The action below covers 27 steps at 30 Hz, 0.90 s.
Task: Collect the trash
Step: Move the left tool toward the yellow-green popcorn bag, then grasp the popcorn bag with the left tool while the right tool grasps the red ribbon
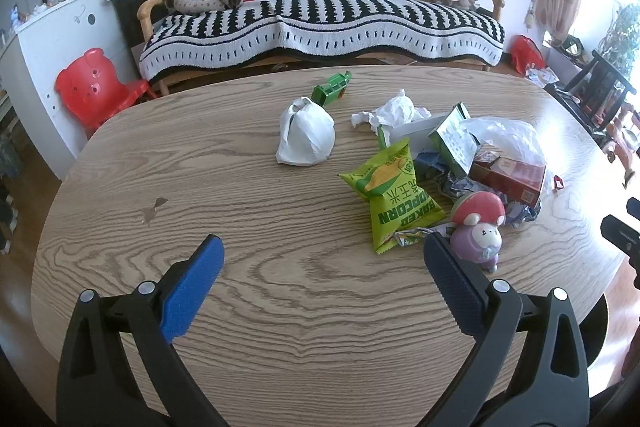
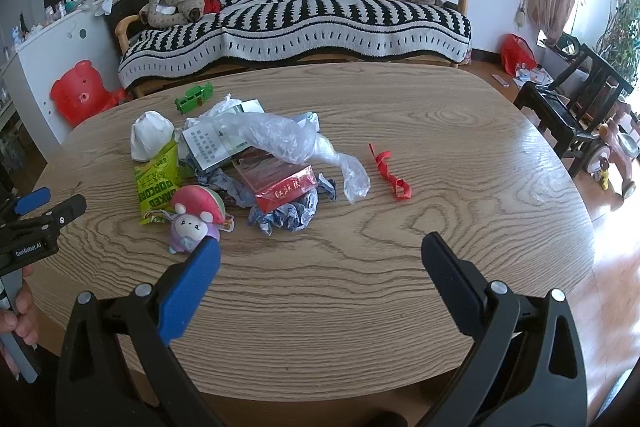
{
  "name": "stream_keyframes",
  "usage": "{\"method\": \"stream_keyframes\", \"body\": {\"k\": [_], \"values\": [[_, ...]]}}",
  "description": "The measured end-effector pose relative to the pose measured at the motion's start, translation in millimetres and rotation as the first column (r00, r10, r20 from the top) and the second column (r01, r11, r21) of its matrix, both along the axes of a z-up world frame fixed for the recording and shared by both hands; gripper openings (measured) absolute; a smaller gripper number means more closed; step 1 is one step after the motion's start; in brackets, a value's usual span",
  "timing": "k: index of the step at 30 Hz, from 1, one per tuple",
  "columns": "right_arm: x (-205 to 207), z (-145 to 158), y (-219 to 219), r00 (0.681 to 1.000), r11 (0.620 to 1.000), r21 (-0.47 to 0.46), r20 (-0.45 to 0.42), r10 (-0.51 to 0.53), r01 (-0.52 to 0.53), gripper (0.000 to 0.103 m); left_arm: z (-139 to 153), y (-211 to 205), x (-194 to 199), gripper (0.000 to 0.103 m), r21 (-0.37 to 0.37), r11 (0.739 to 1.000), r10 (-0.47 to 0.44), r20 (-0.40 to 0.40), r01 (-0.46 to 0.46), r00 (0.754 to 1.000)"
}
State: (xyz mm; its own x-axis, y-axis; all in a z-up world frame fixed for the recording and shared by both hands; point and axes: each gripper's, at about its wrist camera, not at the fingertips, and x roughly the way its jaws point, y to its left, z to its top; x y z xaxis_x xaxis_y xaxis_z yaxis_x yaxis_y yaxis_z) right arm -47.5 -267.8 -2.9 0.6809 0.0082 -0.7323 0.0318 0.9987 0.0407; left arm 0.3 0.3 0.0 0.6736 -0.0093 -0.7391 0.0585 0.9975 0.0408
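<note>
A heap of trash lies on the oval wooden table (image 1: 280,327): a green popcorn bag (image 1: 392,193), a red box (image 1: 508,175), clear plastic film (image 2: 280,137), crumpled white paper (image 1: 396,109) and blue crumpled paper (image 2: 280,217). A knotted white bag (image 1: 306,133) sits apart to the left. A red ribbon (image 2: 390,173) lies to the right of the heap. My left gripper (image 1: 324,247) hangs open above bare table, near the popcorn bag. My right gripper (image 2: 320,243) is open too, in front of the heap, holding nothing.
A mushroom-cap toy figure (image 1: 478,227) stands at the heap's near edge and a green toy truck (image 1: 332,89) at the far side. Behind the table are a striped sofa (image 1: 320,23), a red child's chair (image 1: 94,87) and dark chairs (image 2: 568,107) at the right.
</note>
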Motion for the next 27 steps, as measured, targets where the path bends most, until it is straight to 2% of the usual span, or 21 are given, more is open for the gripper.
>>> {"method": "stream_keyframes", "body": {"k": [10, 16, 23, 27], "values": [[1, 1, -7, 1.0, 1.0, 0.0, 0.006, -0.001, 0.001, 0.097, -13, -2, 5, 0.097, -0.015, 1.0, -0.017, -0.035, 0.017, 0.999], [17, -2, -40, 1.0, 1.0, -0.02, 0.017, -0.018, 0.018, 0.097, -29, -6, 25, 0.097, -0.09, 0.996, -0.024, -0.098, 0.016, 0.995], [67, -43, -81, 0.996, 0.998, -0.021, -0.074, -0.052, 0.051, 0.097, -45, -26, 51, 0.097, -0.11, 0.994, -0.03, -0.129, 0.016, 0.991], [88, -68, -89, 0.994, 0.997, -0.061, -0.099, -0.045, 0.039, 0.095, -57, -36, 71, 0.097, -0.107, 0.994, -0.02, -0.159, 0.003, 0.987]]}}
